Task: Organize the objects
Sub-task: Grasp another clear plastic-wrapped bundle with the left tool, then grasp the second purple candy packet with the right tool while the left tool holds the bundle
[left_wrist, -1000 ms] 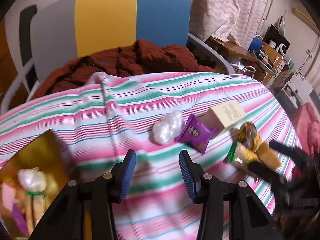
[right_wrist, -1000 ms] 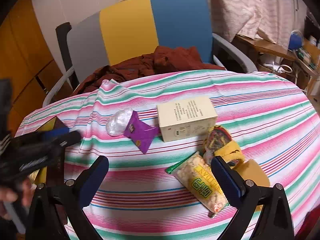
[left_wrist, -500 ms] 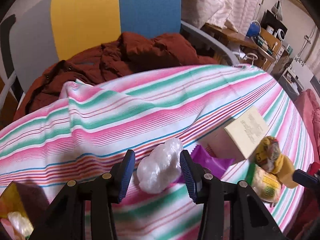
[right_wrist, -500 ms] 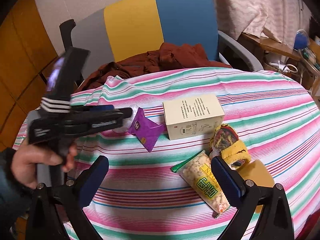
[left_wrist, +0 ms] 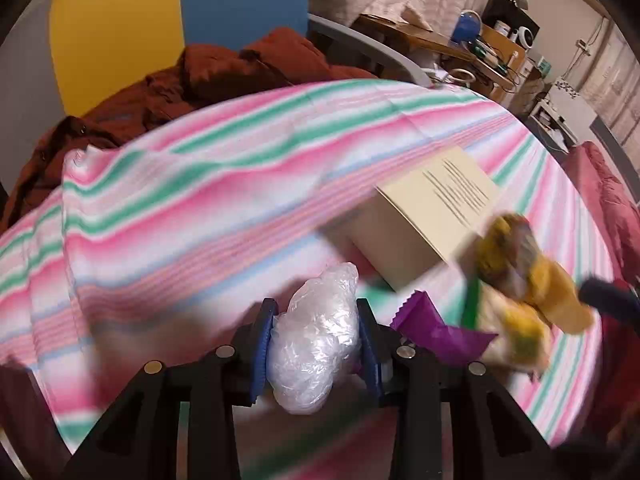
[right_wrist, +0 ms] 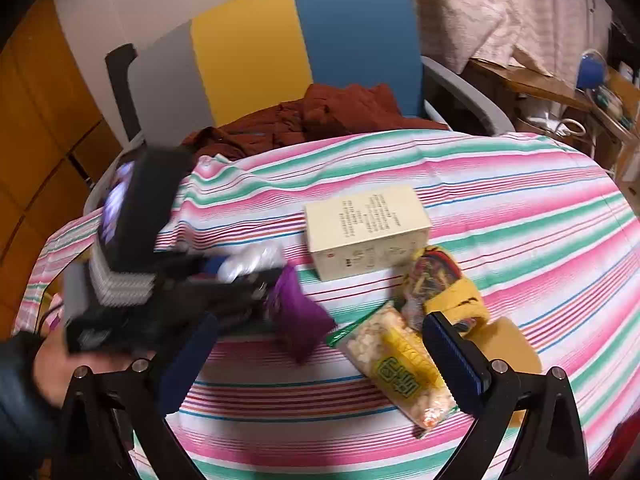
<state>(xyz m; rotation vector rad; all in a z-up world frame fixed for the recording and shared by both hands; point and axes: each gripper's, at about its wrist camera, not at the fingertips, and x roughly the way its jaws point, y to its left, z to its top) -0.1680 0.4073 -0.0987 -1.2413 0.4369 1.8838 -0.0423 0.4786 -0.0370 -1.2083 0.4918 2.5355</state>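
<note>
A striped tablecloth (right_wrist: 500, 208) is covering the round table and filling most of both views. At twelve o'clock behind it a chair (right_wrist: 304, 40) with grey, yellow and blue panels is standing, with a rust-brown jacket (right_wrist: 332, 116) lying crumpled on its seat. Near the middle of the cloth a cream box (right_wrist: 366, 232) is lying flat. Just at its five o'clock a bundle of yellow and multicoloured packets (right_wrist: 440, 280) is resting, and at six o'clock from that a clear bag of snacks (right_wrist: 396, 364) with a yellow label is lying on the cloth. A purple wrapper (right_wrist: 298, 312) is sitting at the box's seven o'clock.

The left claw (left_wrist: 316, 344) is squeezing a crumpled ball of clear plastic (left_wrist: 316, 340) between its blue pads, just at nine o'clock from the purple wrapper. The right claw (right_wrist: 316, 360) is standing wide apart and gripping nothing, over the cloth's near edge with the bag of snacks between its fingers.
</note>
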